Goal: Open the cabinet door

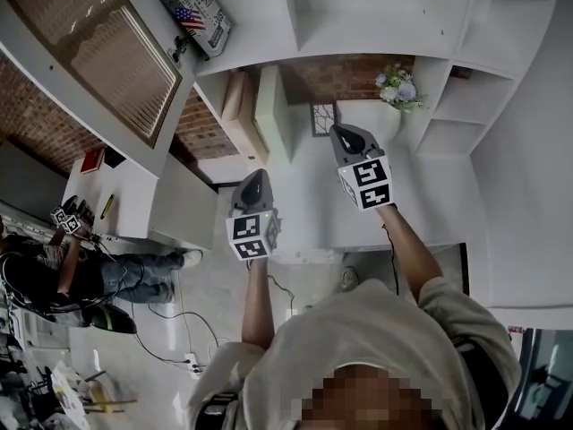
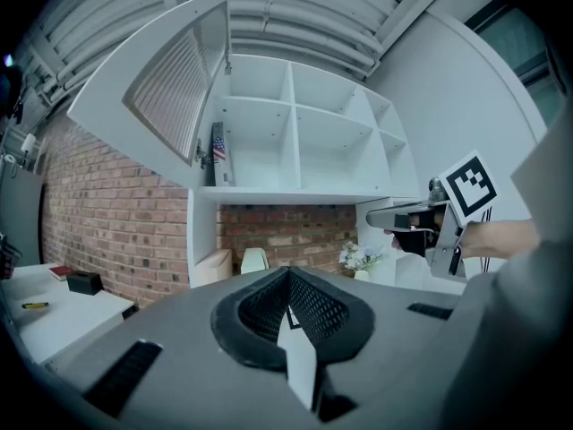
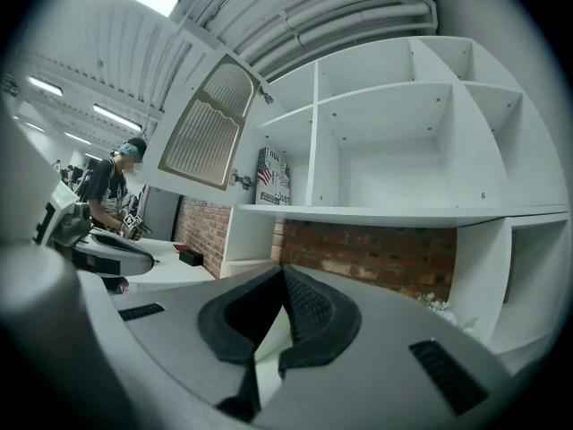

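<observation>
The cabinet door (image 1: 107,52), a white frame around a slatted panel, stands swung wide open at the left of the white shelf unit (image 1: 358,16). Both gripper views also show the door (image 2: 170,88) (image 3: 210,124) open, away from the jaws. My left gripper (image 1: 253,179) is held in mid-air below the shelves, its jaws closed tip to tip (image 2: 288,274) with nothing in them. My right gripper (image 1: 345,133) hovers beside it to the right, jaws also together (image 3: 282,271) and empty. Neither gripper touches the door or the cabinet.
A box with a flag print (image 1: 197,12) stands in the compartment behind the door. A pot of flowers (image 1: 398,88) sits on the counter under the shelves. A white desk (image 1: 125,195) holds a red book (image 1: 91,159). A person (image 1: 63,267) works at the left; cables lie on the floor (image 1: 192,330).
</observation>
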